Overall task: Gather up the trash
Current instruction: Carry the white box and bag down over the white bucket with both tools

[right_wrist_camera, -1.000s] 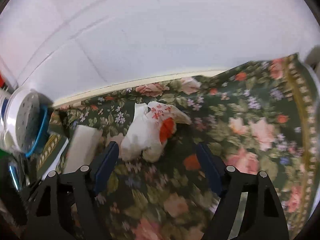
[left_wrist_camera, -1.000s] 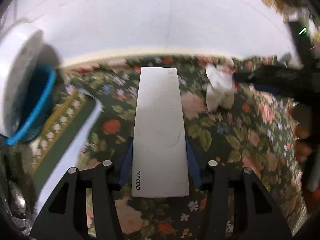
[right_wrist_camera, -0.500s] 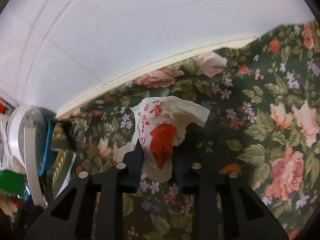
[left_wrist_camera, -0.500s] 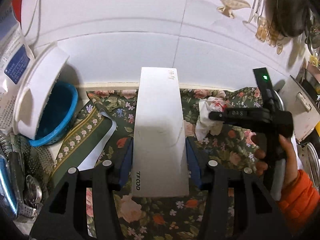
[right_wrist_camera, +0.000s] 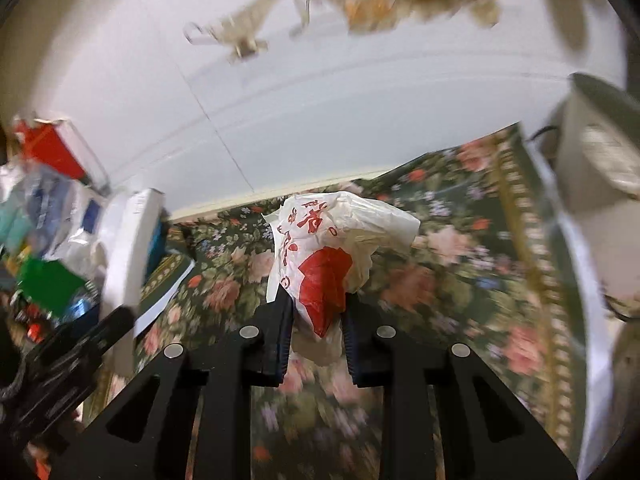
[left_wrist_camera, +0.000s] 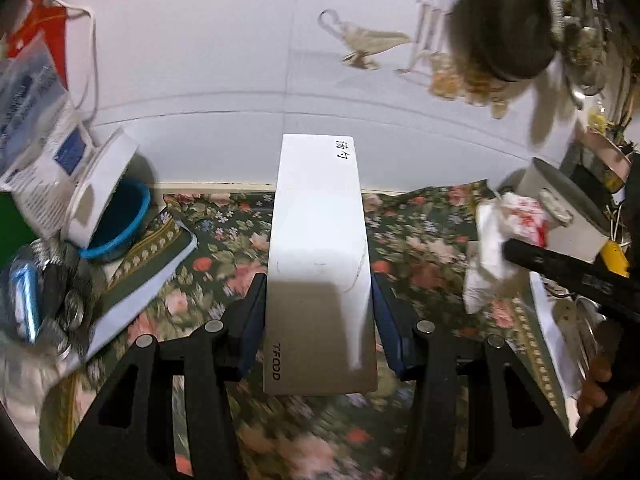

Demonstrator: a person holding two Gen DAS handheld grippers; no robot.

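My left gripper [left_wrist_camera: 320, 312] is shut on a long white box [left_wrist_camera: 320, 240] marked TFOOD and holds it above the floral tablecloth [left_wrist_camera: 420, 248]. My right gripper [right_wrist_camera: 316, 308] is shut on a crumpled white plastic bag with red print [right_wrist_camera: 324, 248], lifted off the cloth. The same bag [left_wrist_camera: 504, 236] shows at the right of the left wrist view, with the right gripper's black body [left_wrist_camera: 572, 276] behind it.
A white-lidded blue tub [left_wrist_camera: 116, 216] stands at the left by the wall, with packets and a cluttered heap [left_wrist_camera: 36, 280] beside it. A white pot [left_wrist_camera: 568, 212] stands at the right. A dark pan [left_wrist_camera: 504, 20] and utensils hang on the white tiled wall.
My right gripper closed on the bag and lifted it up and to the right. My left gripper rose and pulled back, still holding the white box.
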